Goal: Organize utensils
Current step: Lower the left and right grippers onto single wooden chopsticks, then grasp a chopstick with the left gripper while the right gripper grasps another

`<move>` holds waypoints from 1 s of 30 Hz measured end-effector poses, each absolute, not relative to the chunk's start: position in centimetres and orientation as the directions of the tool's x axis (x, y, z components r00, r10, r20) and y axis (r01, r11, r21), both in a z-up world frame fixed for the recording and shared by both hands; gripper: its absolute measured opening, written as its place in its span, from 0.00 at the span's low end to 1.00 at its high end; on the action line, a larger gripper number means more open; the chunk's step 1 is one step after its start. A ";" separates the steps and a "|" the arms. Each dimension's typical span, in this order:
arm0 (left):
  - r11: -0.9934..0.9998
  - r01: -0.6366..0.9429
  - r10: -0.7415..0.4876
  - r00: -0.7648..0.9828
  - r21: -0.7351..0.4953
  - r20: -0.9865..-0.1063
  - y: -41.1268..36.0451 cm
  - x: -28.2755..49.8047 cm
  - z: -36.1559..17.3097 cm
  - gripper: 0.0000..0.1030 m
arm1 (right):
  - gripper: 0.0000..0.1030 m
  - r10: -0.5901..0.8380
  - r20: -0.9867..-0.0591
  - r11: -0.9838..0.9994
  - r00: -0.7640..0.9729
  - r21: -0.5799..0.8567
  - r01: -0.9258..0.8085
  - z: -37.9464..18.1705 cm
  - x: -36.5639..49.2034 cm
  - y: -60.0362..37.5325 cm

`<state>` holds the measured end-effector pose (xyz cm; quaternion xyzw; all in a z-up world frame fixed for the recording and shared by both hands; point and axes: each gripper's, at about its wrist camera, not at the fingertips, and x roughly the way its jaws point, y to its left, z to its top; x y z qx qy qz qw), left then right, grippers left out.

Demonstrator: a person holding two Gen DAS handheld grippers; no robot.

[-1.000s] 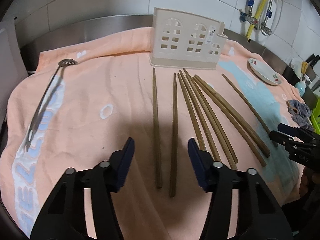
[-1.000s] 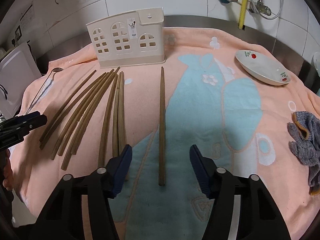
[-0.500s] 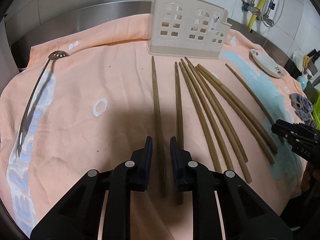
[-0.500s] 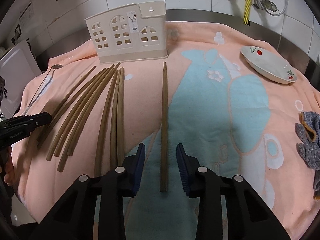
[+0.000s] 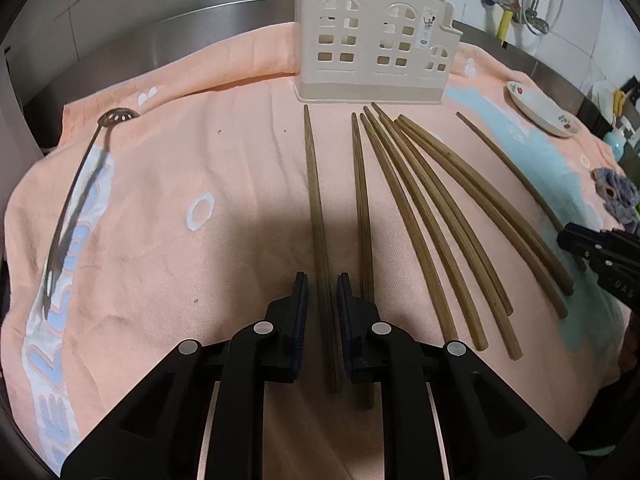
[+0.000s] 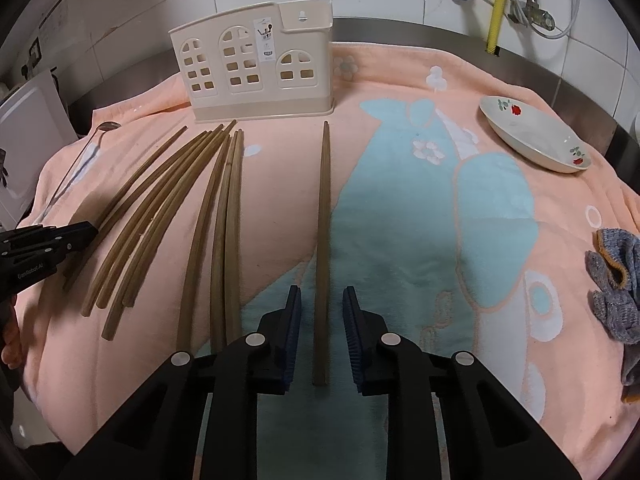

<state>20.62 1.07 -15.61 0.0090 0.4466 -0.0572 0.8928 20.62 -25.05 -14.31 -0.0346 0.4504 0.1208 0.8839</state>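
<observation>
Chopsticks lie fanned on the peach towel [image 5: 168, 184] over the counter, thin ends toward the cream holder [image 5: 372, 52] at 12 o'clock, thick ends toward me. The leftmost chopstick [image 5: 316, 208] runs 12-to-6 straight btwn the left tongs [image 5: 322, 288], long axis in line w/ the fingers; pads look narrow, right against it, tho I can't swear they're pressing yet. The lone chopstick [image 6: 323, 216] at the right of the bunch lies the same way btwn the right tongs [image 6: 322, 300]: narrowed, but a gap shows each side, so not gripping. Each hand has its own stick; neither needs to cross. Spoon [image 5: 72, 200] off at 9 o'clock, dish [image 6: 536, 140] at 2 o'clock. Vs a sec ago: both tongs stood wide, and have just been closing around their sticks.
</observation>
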 end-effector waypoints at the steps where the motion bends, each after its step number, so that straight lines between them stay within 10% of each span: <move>1: 0.994 0.111 -0.085 0.596 -0.024 -0.799 0.9 20.6 -15.6 0.12 | 0.19 0.179 -0.804 0.969 0.568 0.043 -0.244 -14.3 20.6 -25.0; 30: 0.989 0.130 -0.146 0.733 -0.074 -0.664 2.4 19.8 -7.8 0.05 | 0.06 0.270 -0.586 0.951 0.764 0.039 -0.307 -2.0 20.7 -25.1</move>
